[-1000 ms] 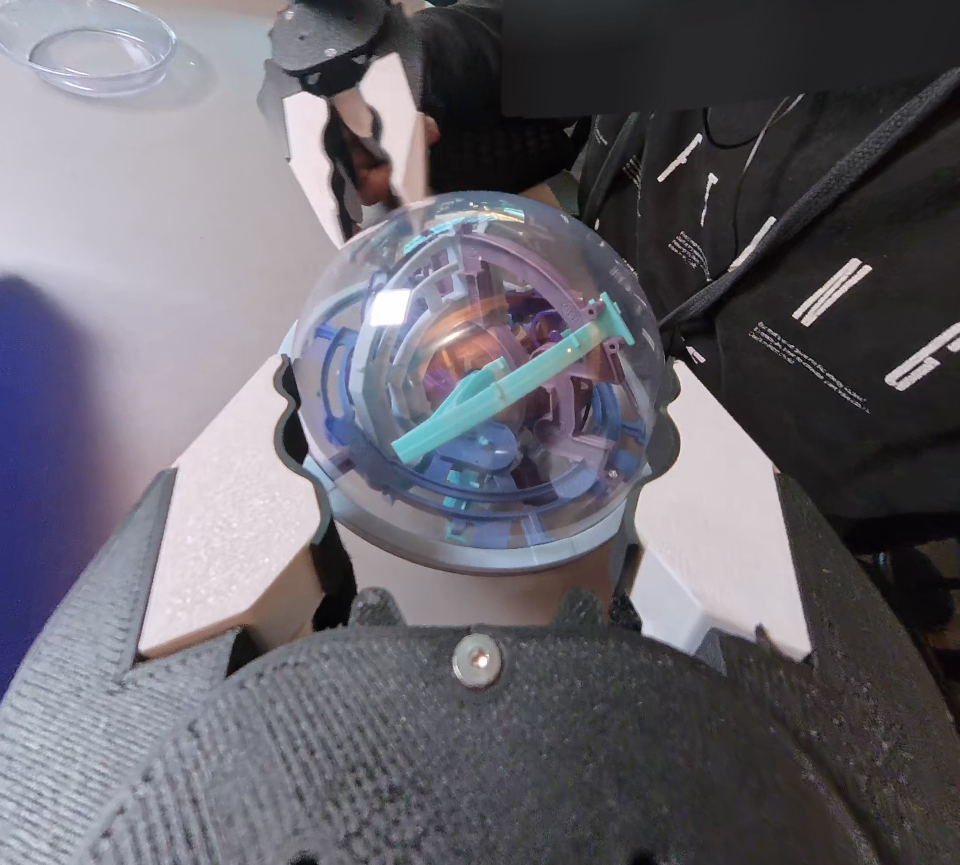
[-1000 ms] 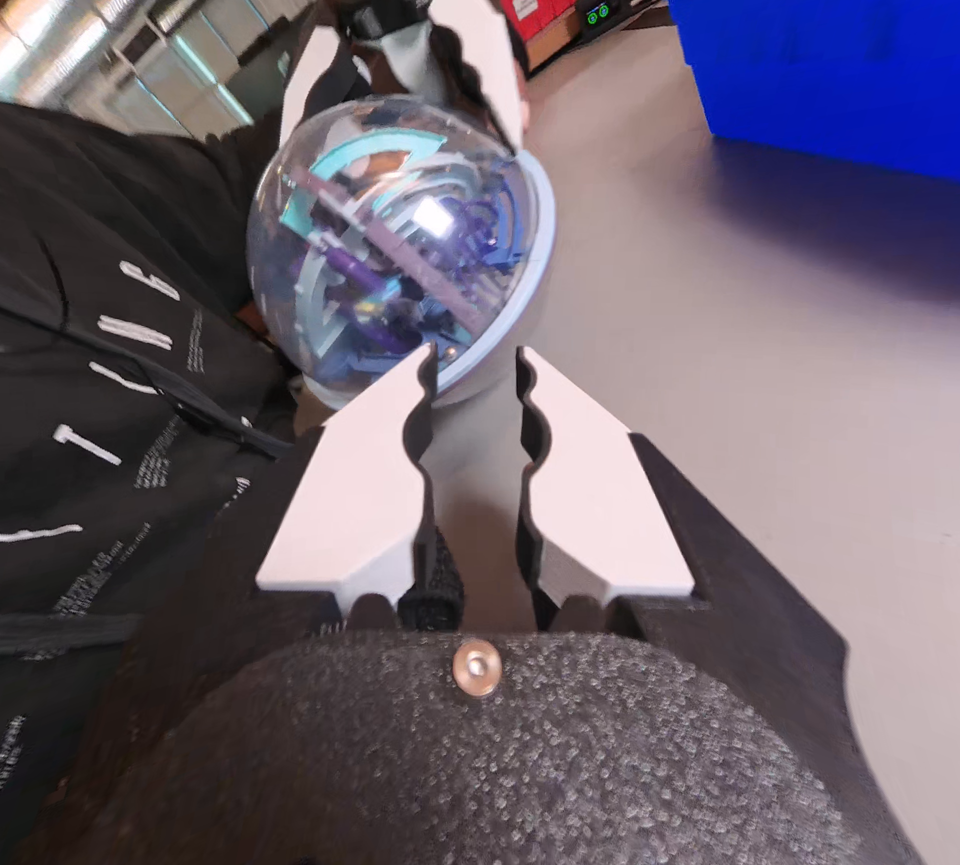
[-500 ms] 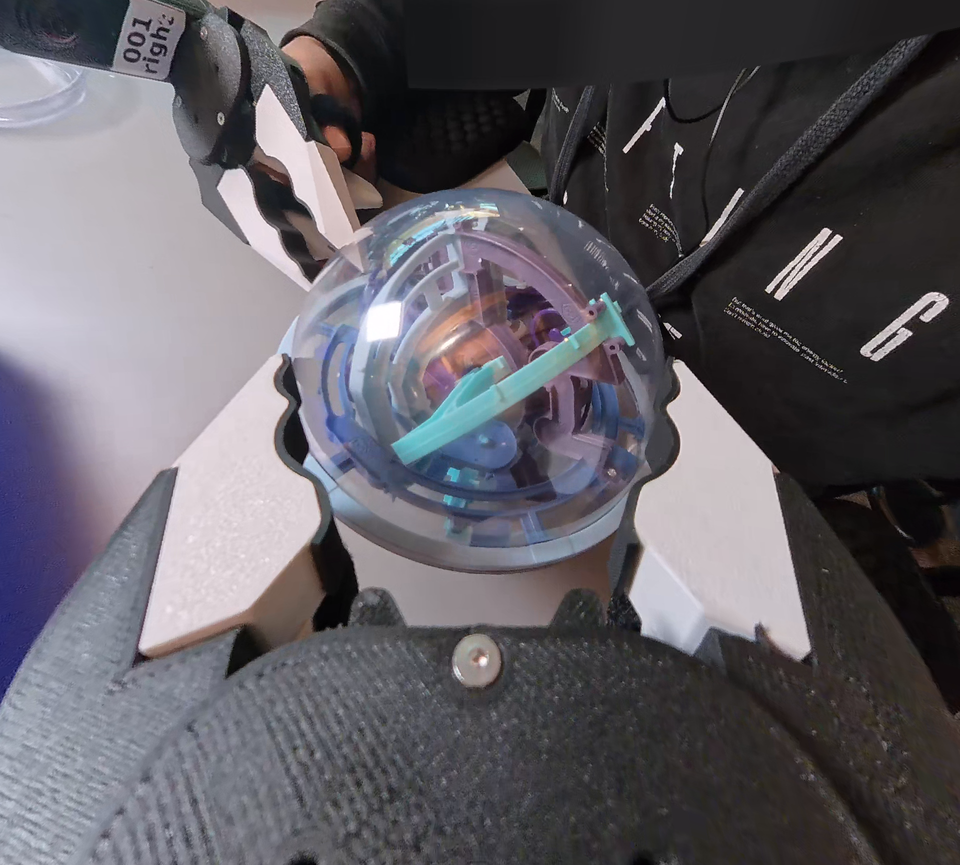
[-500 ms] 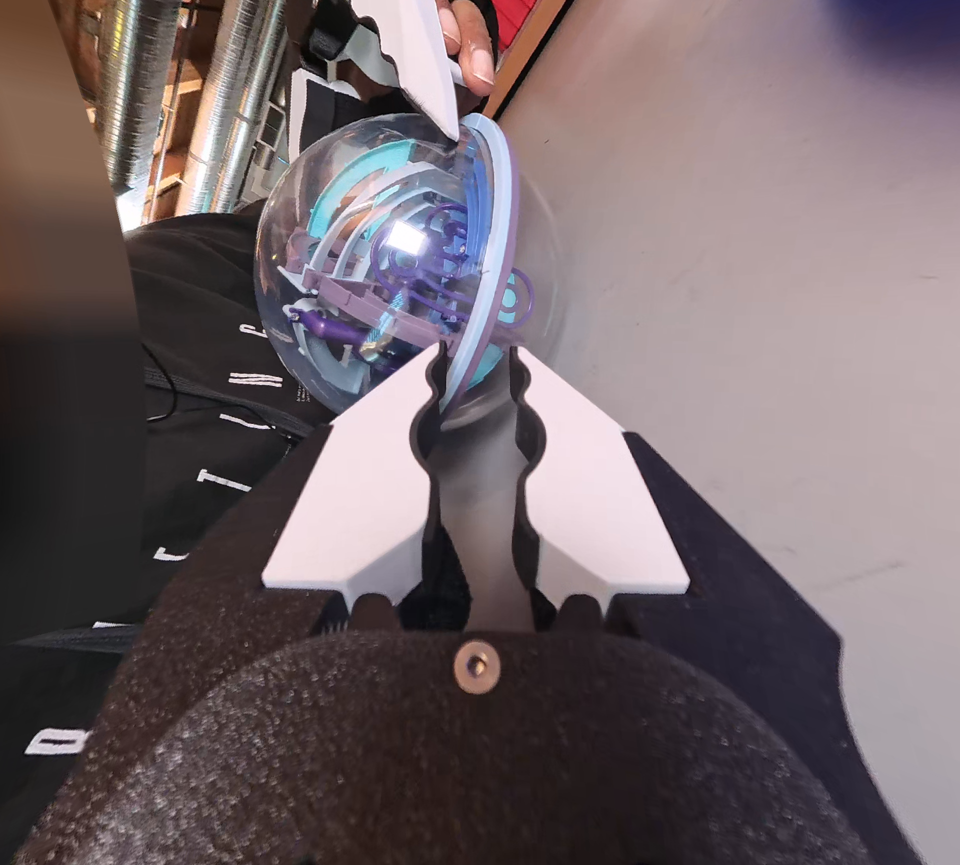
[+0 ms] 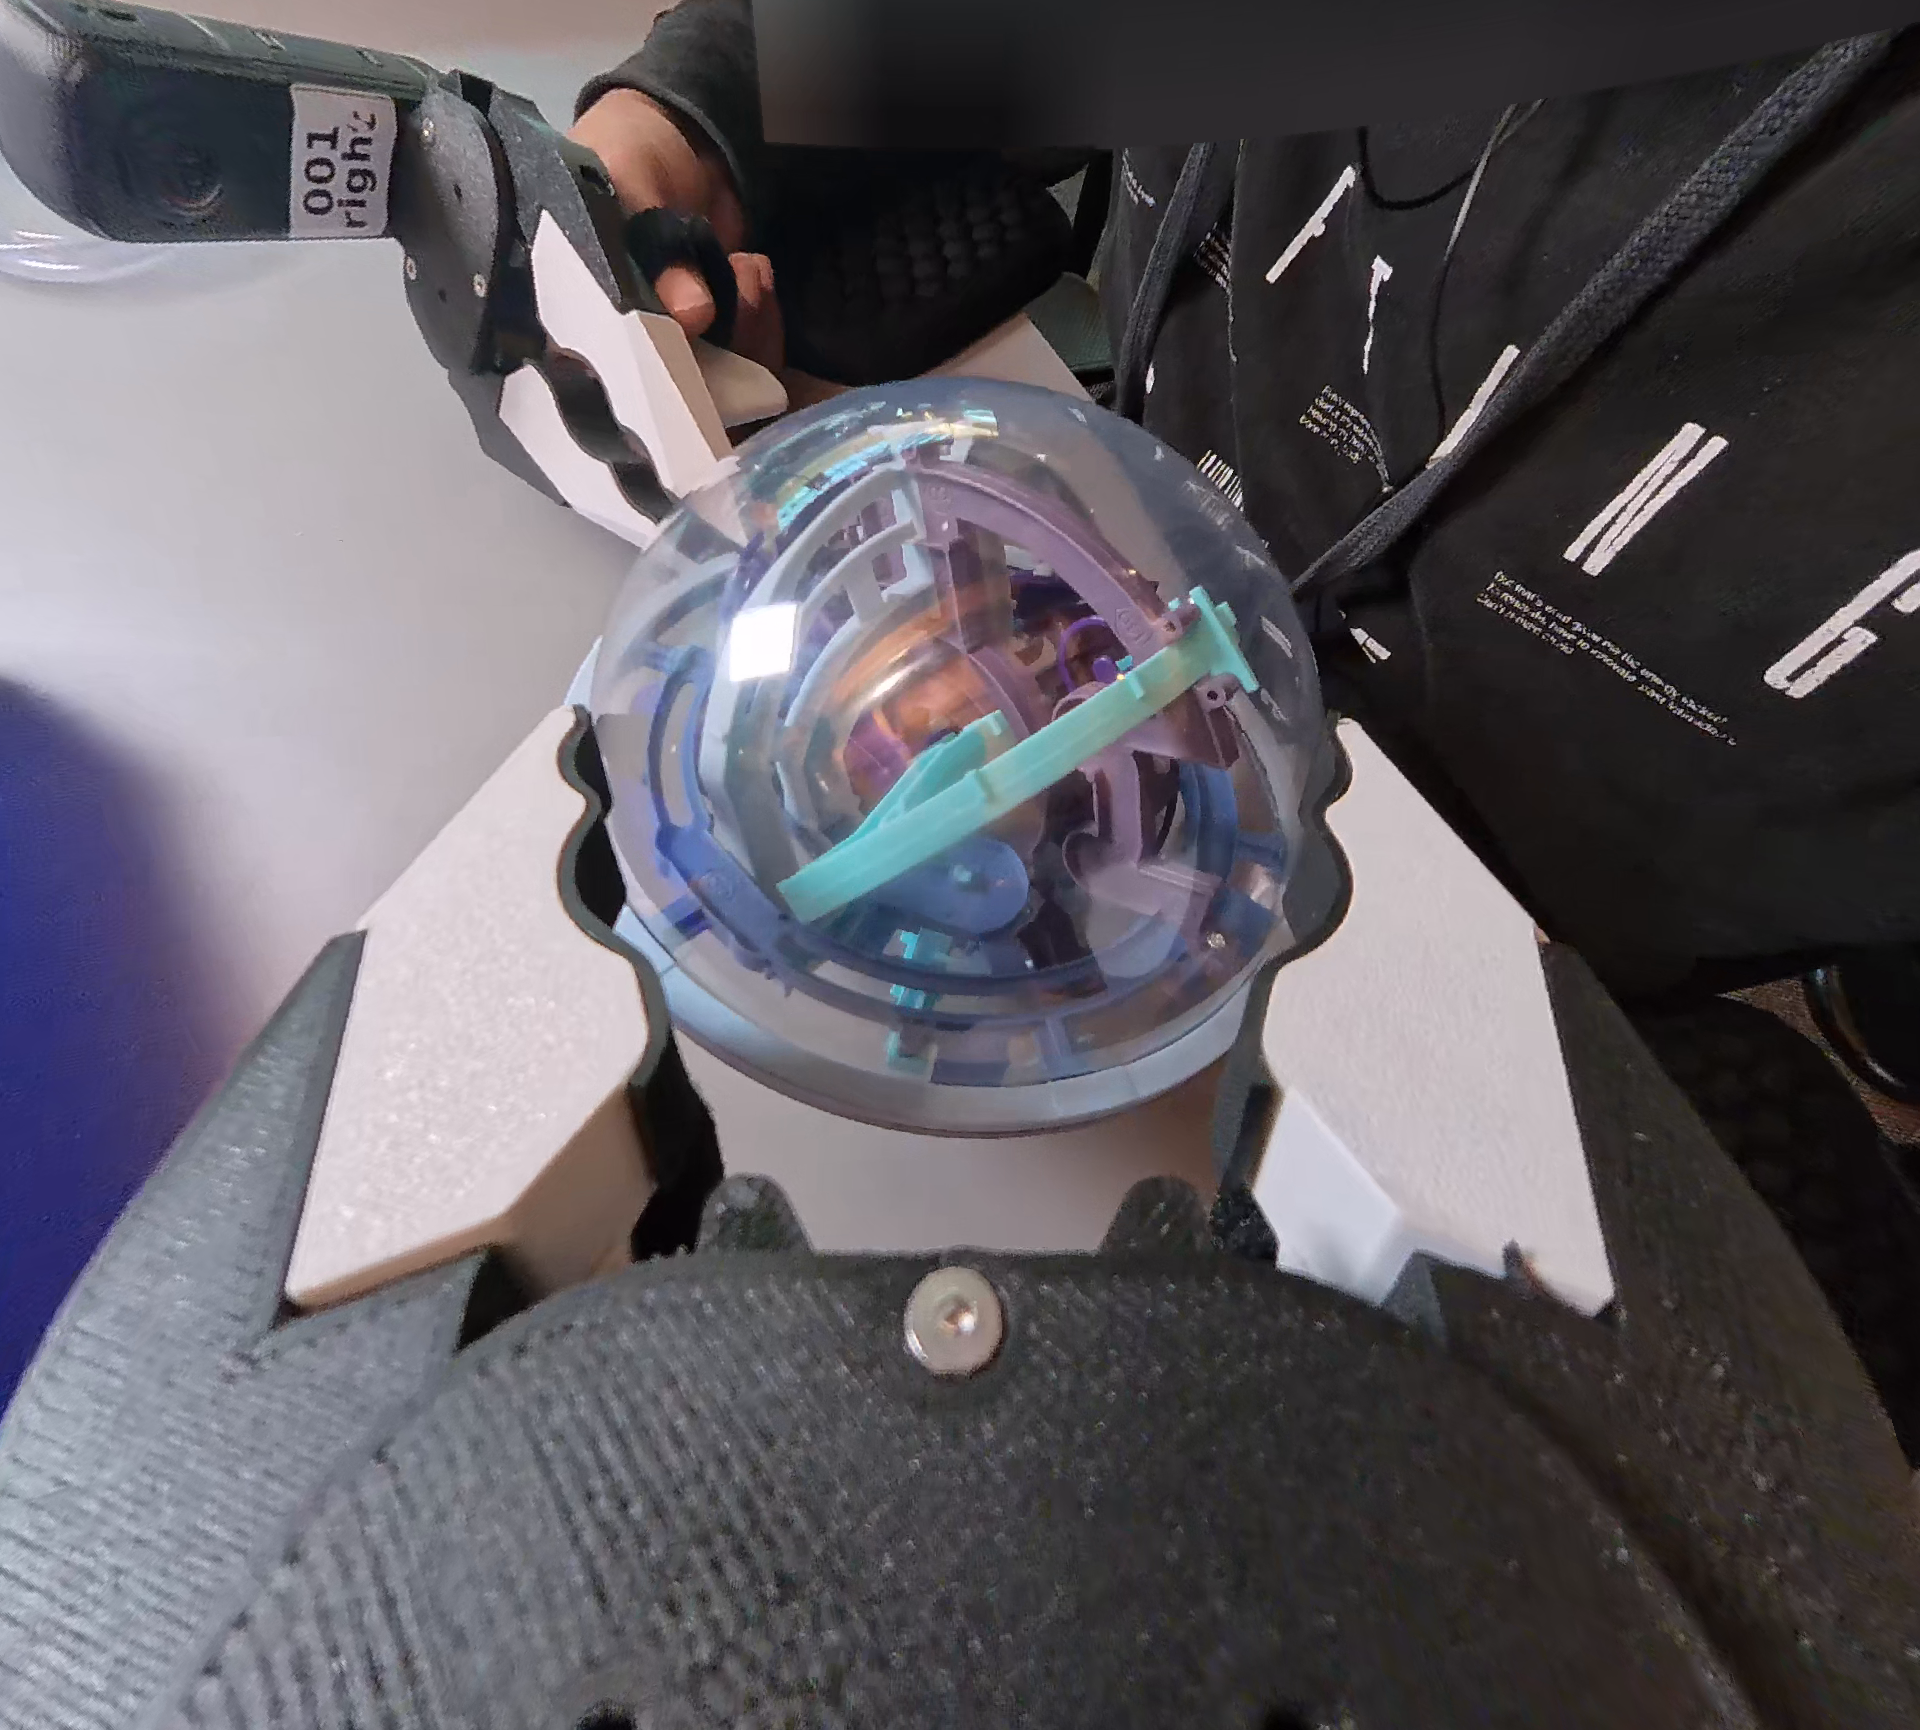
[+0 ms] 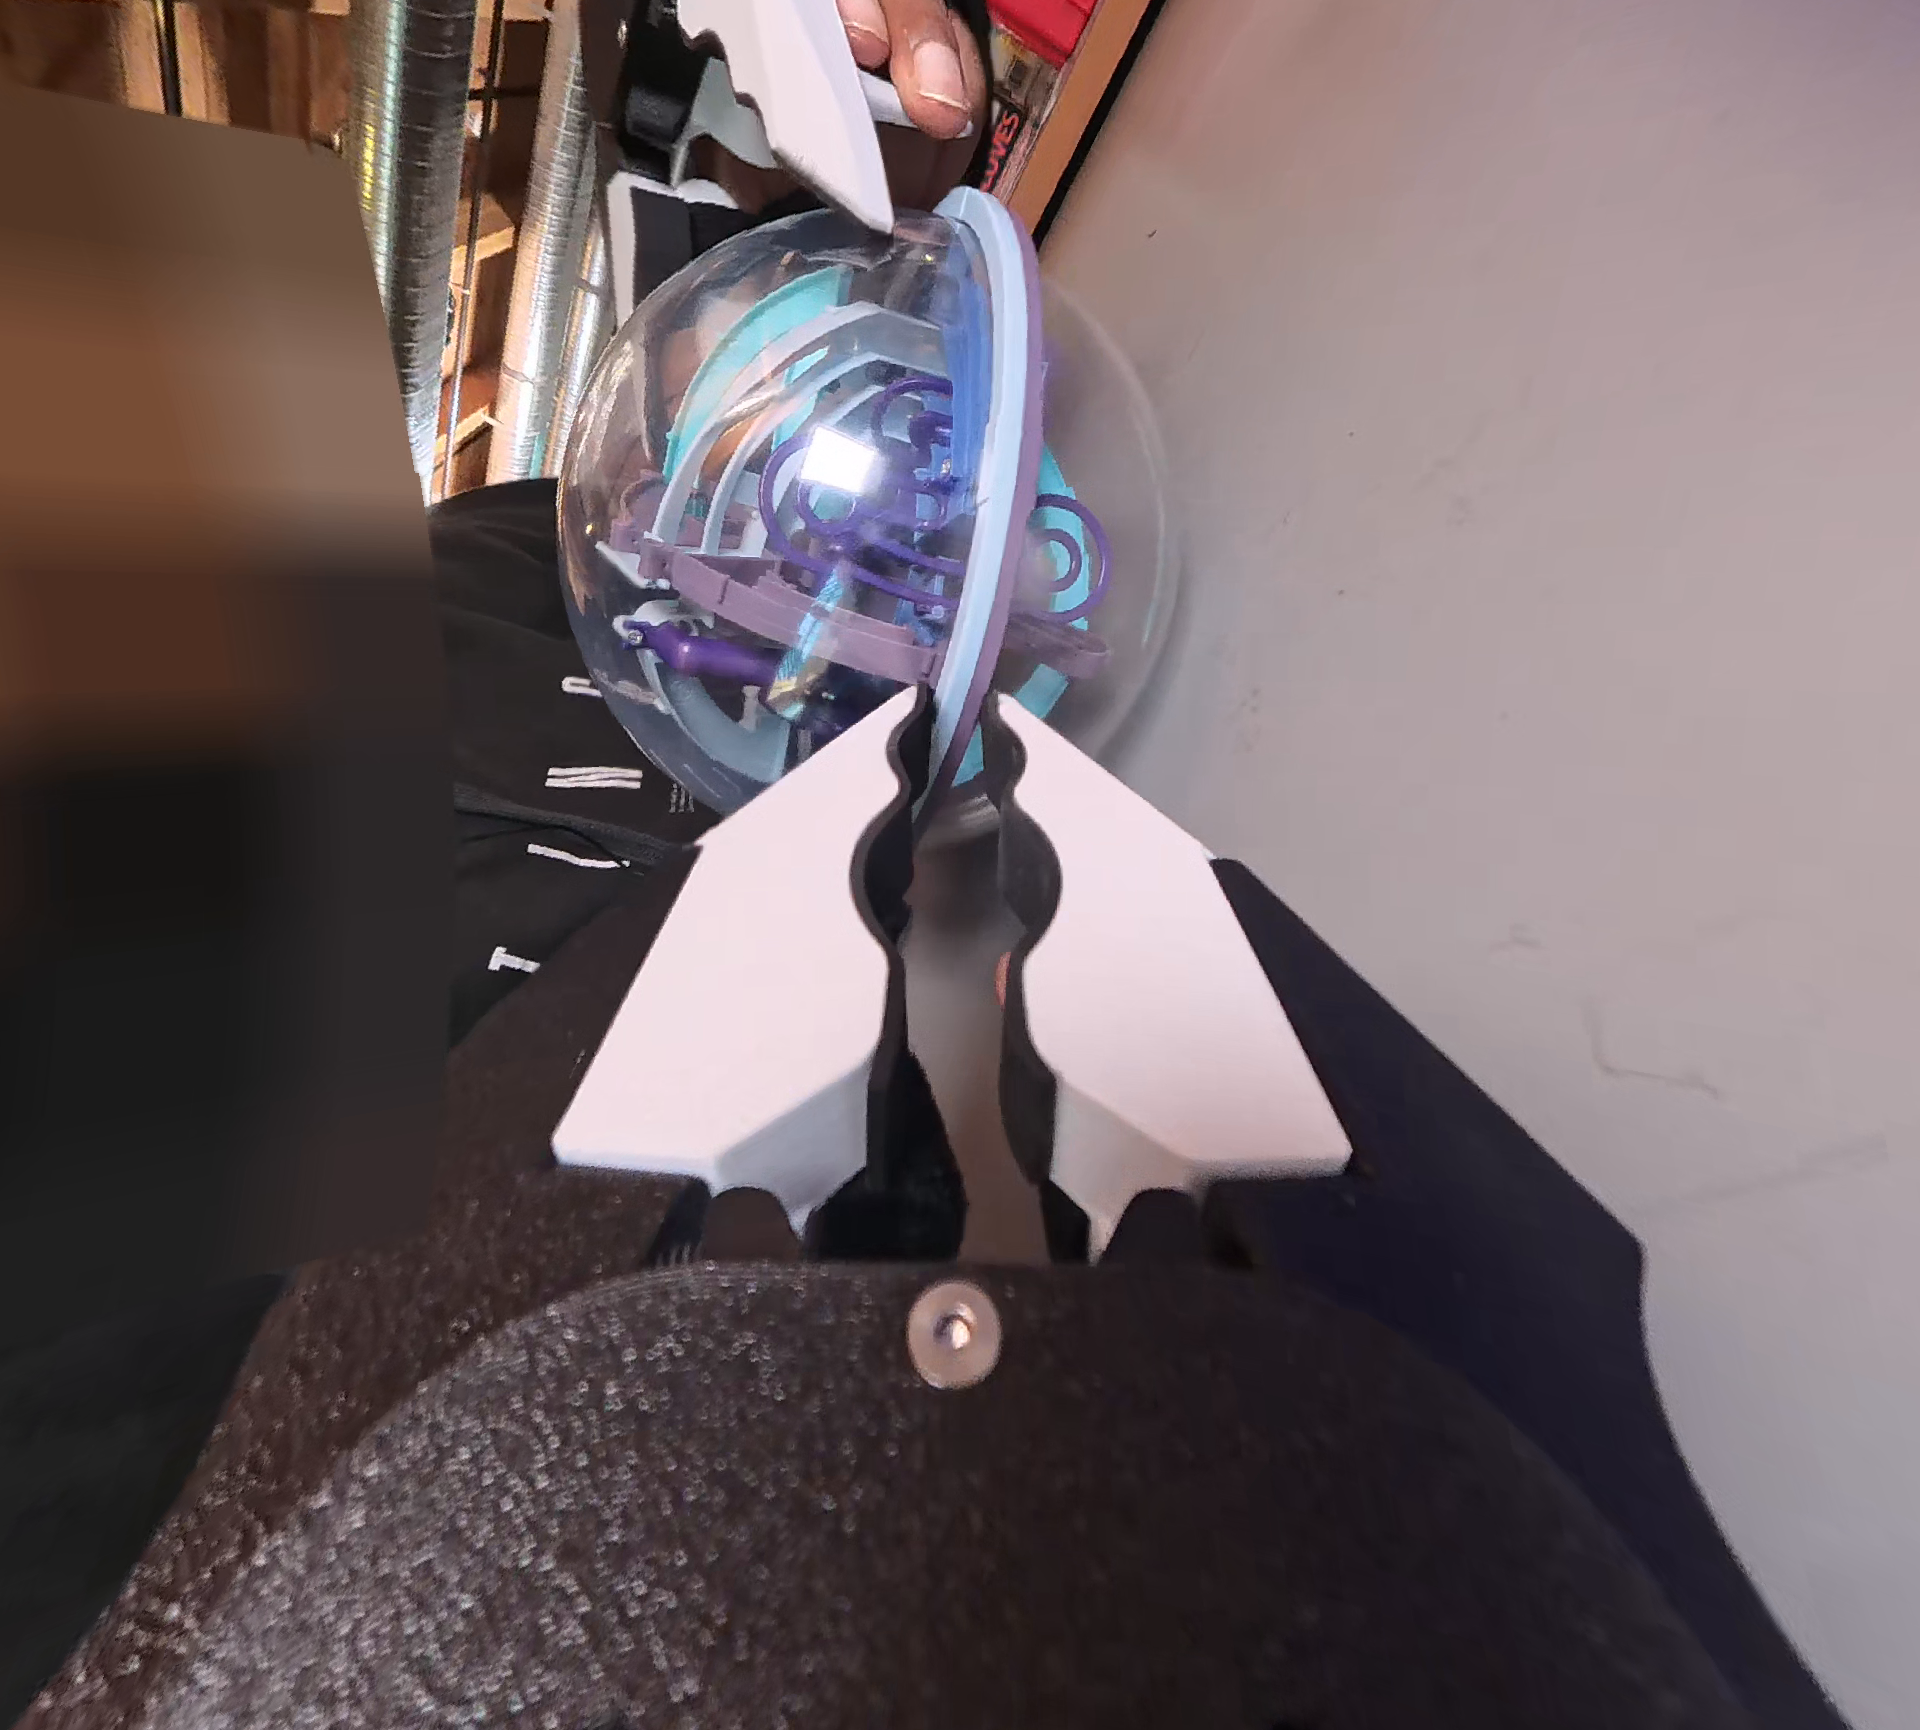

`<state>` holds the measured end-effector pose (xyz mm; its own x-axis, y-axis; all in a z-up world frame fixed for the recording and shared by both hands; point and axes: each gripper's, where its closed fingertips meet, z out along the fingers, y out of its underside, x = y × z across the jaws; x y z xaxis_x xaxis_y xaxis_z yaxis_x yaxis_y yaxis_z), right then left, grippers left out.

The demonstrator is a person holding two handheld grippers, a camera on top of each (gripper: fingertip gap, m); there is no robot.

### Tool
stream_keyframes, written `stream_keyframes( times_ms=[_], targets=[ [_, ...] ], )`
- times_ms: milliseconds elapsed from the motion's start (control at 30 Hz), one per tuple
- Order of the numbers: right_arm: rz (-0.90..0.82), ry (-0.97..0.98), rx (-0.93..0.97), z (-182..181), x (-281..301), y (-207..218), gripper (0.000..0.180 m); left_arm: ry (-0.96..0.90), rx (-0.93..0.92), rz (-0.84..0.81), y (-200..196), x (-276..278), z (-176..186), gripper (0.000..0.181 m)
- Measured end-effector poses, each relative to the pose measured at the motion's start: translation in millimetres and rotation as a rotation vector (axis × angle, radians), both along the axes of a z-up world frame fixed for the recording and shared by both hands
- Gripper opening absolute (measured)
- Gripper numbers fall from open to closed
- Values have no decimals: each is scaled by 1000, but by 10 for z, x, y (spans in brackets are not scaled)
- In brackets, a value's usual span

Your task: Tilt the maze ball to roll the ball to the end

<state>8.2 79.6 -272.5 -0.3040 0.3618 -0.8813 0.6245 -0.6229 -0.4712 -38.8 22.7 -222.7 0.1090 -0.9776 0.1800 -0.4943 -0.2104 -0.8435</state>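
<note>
Maze ball (image 5: 956, 745) held off the grey surface (image 5: 260, 589), clear dome toward the left wrist camera, teal bar across its inner tracks. Left gripper (image 5: 956, 745) fingers (image 5: 478, 953) spread wide and clamped on opposite sides of the sphere near its pale rim. Right gripper (image 6: 951, 704) fingers (image 6: 790, 932) nearly closed, pinching the rim band (image 6: 997, 475) at the sphere's edge. In the right wrist view the rim stands close to vertical, ball tilted on its side. Small inner ball not discernible. Person in black hoodie (image 5: 1558, 537) behind.
</note>
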Motion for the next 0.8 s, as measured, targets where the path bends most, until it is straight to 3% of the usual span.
stream_keyframes(
  times_ms=[267, 800],
  targets=[
    [-153, -23, -92, 10, -21, 198, 6, 10, -11, 215, 127, -133, 55, 119],
    [-275, -41, -101, -26, -28, 337, 6, -93, 159, 664, -11, -133, 49, 124]
  ],
)
